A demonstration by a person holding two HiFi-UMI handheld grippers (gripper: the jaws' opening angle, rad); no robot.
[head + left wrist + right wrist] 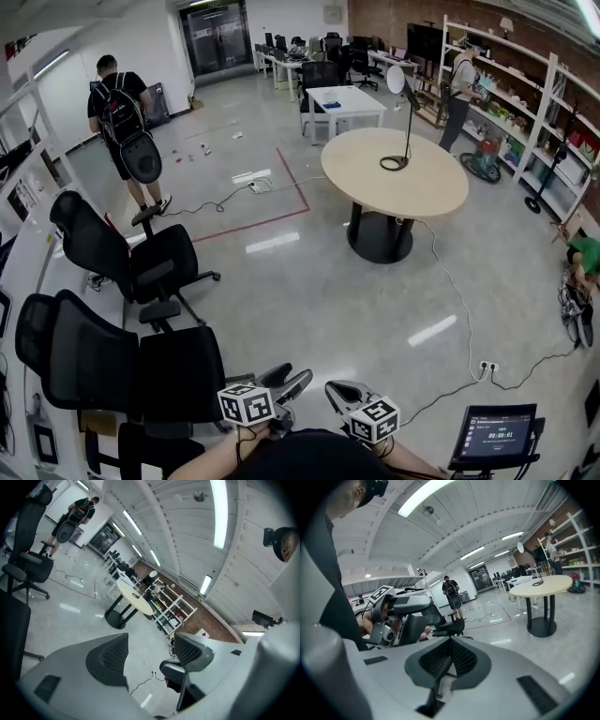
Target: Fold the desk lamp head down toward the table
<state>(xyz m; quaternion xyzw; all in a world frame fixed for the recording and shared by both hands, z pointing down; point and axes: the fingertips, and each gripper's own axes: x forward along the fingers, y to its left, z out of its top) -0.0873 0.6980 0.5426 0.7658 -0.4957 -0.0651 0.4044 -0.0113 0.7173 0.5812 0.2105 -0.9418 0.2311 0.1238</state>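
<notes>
The desk lamp [406, 120] stands on the round beige table [422, 192] across the room, its ring base flat, its thin stem upright and its white disc head raised. It shows small in the left gripper view as the lamp [149, 577] and in the right gripper view as the lamp [521, 548]. Both grippers hang close to my body, far from the table. My left gripper [289, 383] [150, 652] is open with nothing between its pads. My right gripper [339, 394] [450, 660] is shut on nothing.
Black office chairs [131, 253] crowd the left. A cable [450, 281] runs over the floor from the table to a power strip [487, 367]. A screen [495, 437] stands at the bottom right. A person with a backpack [122, 117] walks far left; another stands by the shelves [553, 112].
</notes>
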